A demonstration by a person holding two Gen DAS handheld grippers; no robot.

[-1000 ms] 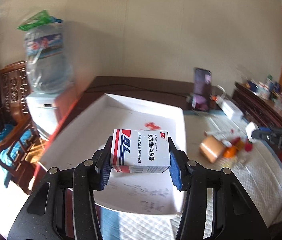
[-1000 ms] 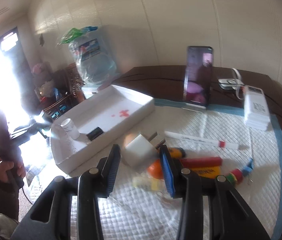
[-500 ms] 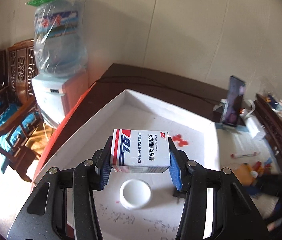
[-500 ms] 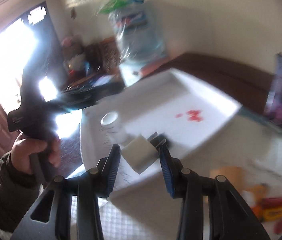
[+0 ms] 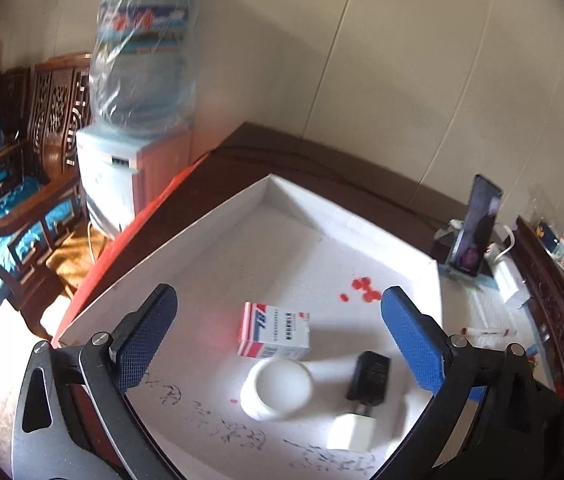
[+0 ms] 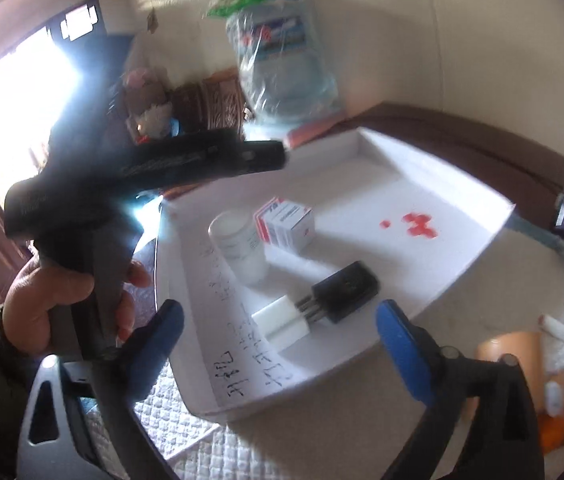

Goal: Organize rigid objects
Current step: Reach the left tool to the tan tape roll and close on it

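The white tray (image 5: 345, 216) now holds both items released within the last second. The left gripper (image 5: 278, 336), jaws spread, has dropped the medicine box (image 5: 274, 334), printed "BL" with small Chinese text; the right gripper (image 6: 278, 330), likewise spread, has released the white charger (image 6: 282, 322) beside the black adapter (image 6: 345, 290). Handwritten characters on the tray floor are illegible.

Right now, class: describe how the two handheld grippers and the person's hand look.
Both the left gripper and right gripper have black frames with silver screws and blue textured pads. The left hand, bare-skinned with a dark sleeve, grips a black handle.
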